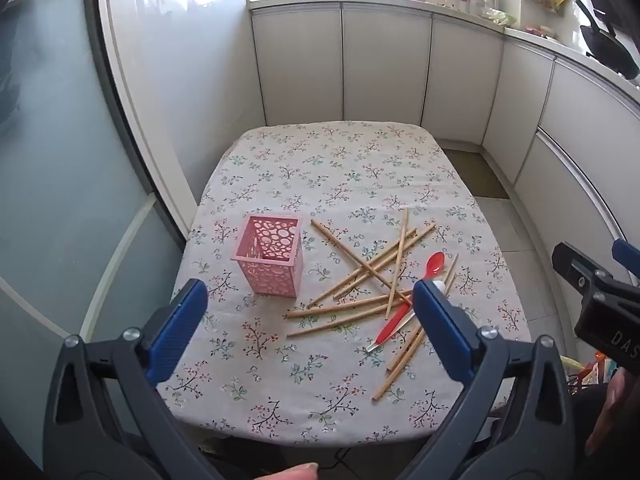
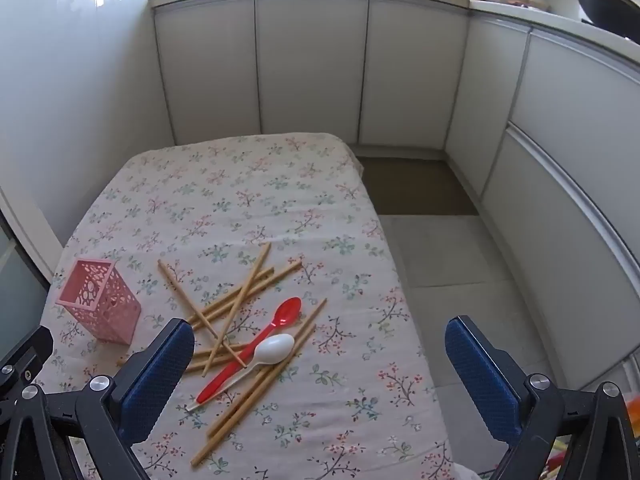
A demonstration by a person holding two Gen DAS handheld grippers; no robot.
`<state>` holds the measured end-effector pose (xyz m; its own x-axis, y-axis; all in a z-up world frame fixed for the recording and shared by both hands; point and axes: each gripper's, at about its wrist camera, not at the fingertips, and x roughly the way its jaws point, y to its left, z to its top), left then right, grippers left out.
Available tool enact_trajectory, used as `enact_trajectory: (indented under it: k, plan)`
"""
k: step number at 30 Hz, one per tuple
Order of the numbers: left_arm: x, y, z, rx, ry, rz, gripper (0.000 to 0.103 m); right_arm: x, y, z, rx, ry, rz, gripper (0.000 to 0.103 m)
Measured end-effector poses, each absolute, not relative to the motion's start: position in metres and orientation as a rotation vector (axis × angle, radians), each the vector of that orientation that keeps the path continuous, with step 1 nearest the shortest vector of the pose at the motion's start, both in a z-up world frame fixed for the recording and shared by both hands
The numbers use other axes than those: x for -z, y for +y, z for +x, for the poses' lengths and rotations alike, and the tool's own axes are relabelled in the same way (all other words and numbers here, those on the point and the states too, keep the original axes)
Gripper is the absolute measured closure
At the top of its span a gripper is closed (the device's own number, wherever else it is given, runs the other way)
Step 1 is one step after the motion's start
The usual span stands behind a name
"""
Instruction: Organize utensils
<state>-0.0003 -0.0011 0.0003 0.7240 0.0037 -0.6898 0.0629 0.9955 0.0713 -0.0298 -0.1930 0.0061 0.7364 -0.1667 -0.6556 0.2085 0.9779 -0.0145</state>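
**Utensils still loose, holder empty**

Nothing appears sorted yet. The pink holder point(image 1: 269, 255) stands upright ahead of the left hand-held gripper point(image 1: 310, 312), and no utensil shows inside it. The chopsticks point(image 2: 240, 304) lie crossed in a loose pile ahead of the right hand-held gripper point(image 2: 320, 368), with the red spoon point(image 2: 256, 348) and white spoon point(image 2: 269, 352) lying on top, touching each other. Both hand-held grippers hang above the near edge with fingers spread wide, holding nothing. All the gathering looks still to be done. The worktop point(image 2: 248, 200) wears a floral cloth; beyond it, pale cabinets point(image 2: 312, 64) curve around a tiled floor point(image 2: 452, 256).
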Motion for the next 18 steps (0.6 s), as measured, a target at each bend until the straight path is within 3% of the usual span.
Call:
enact_trajectory:
  k: [18]
  plan:
    - [0.0062,-0.0029,-0.0014,0.05,0.782,0.095,0.001,-0.0038,-0.1939,-0.0272,0.201,0.709,0.073,0.0]
